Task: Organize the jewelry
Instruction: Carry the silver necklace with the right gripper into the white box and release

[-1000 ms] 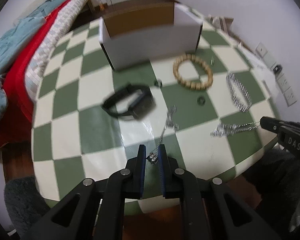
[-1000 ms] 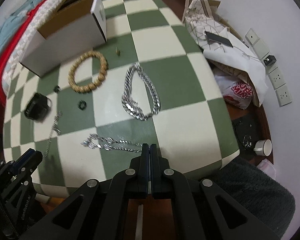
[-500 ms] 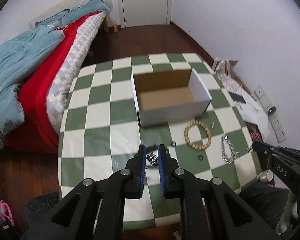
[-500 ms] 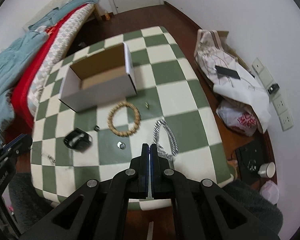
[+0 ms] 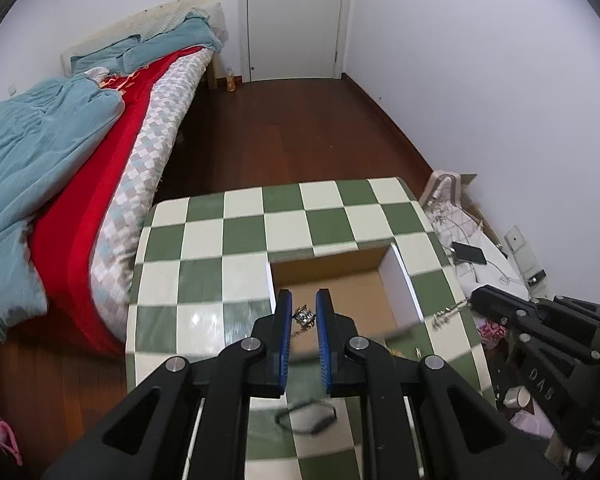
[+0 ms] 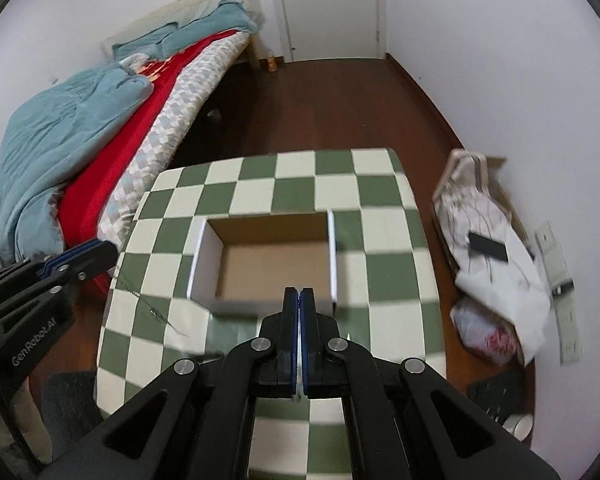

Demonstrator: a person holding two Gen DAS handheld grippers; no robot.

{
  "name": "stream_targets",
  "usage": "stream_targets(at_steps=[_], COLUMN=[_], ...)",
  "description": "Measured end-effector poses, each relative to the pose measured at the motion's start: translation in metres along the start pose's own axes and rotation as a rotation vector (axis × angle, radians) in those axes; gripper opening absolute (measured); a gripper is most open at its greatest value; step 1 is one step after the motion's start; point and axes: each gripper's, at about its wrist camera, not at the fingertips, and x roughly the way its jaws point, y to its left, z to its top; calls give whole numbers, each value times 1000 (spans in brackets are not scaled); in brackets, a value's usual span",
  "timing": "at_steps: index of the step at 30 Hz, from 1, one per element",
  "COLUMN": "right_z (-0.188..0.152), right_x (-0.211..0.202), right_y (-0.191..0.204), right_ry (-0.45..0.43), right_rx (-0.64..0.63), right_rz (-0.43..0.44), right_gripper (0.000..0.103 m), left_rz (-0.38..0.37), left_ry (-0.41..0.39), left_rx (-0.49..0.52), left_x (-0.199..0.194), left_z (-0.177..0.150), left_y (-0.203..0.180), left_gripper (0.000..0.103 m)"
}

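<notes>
My left gripper (image 5: pixel 303 312) is shut on a thin silver chain necklace (image 5: pixel 305 316), held high above the checkered table (image 5: pixel 204 240). My right gripper (image 6: pixel 299 298) is shut on another silver chain; its tip shows hanging from the right gripper in the left wrist view (image 5: pixel 448 314). The open white cardboard box (image 6: pixel 272 264) sits below and ahead of both grippers. The left gripper's chain trails over the table's left side in the right wrist view (image 6: pixel 156 312). A black watch (image 5: pixel 308 420) lies on the table below the left gripper.
A bed with red and blue bedding (image 5: pixel 80 152) stands left of the table. A bag with clothes and a phone (image 6: pixel 492 252) lies on the floor at the right. A door (image 5: pixel 296 20) is at the far wall.
Both grippers have risen high off the table with their chains and moved forward over the box. The view now takes in the whole room.
</notes>
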Motion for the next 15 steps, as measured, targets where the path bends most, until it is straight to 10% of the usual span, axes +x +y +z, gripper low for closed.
stream_targets(at_steps=[15], right_z=[59], right_x=[153], right_y=[-8], right_ry=[232], right_rx=[-4], right_rz=[26], right_gripper=[1], left_rz=[-59], left_ry=[229], left_rx=[-76], left_x=[130], left_z=[41], left_y=[13], left_gripper=[10])
